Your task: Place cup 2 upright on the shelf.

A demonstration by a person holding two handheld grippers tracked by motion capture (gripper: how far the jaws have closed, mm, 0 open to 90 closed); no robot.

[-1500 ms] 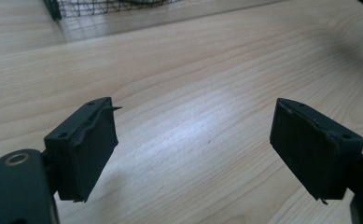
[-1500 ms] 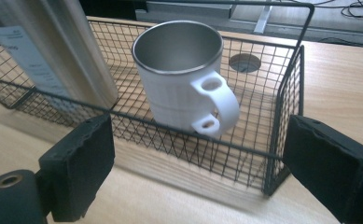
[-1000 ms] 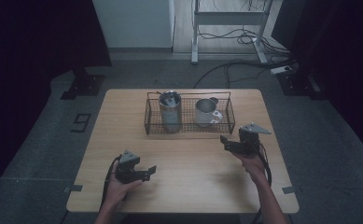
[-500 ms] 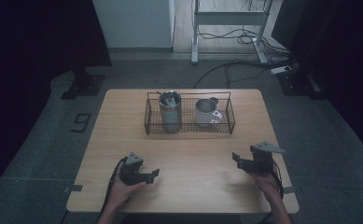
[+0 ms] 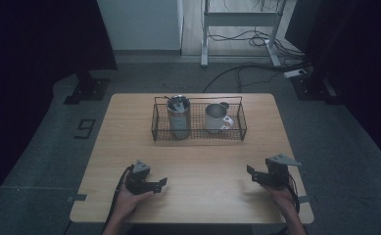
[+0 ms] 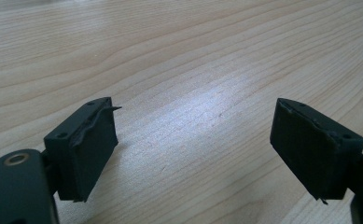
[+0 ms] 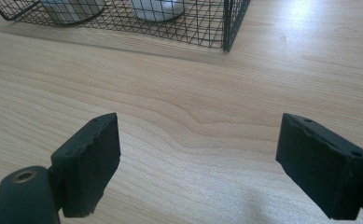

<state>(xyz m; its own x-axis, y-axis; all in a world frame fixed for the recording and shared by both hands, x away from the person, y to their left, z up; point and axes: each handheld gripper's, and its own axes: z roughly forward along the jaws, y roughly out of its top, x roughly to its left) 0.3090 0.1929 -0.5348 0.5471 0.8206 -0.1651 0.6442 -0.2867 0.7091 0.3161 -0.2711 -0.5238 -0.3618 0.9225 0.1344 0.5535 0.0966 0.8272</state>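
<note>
A black wire basket (image 5: 237, 128) stands at the back middle of the wooden table (image 5: 129, 127). Inside it a tall steel tumbler (image 5: 178, 116) is upright at the left and a pale mug (image 5: 215, 117) with a handle sits at the right. My left gripper (image 5: 159, 183) rests low near the front left edge, open, with bare wood between its jaws (image 6: 193, 116). My right gripper (image 5: 251, 175) is near the front right, open and holding nothing (image 7: 198, 126). It faces the basket's corner (image 7: 226, 23), well short of it.
The table stands on a grey floor. A white cabinet (image 5: 139, 22) and a metal frame with cables (image 5: 242, 19) are behind it. Dark curtains hang at both sides. Bare wood lies between the basket and both grippers.
My right gripper has come down from beside the basket's right end toward the front right of the table. The left gripper has hardly shifted.
</note>
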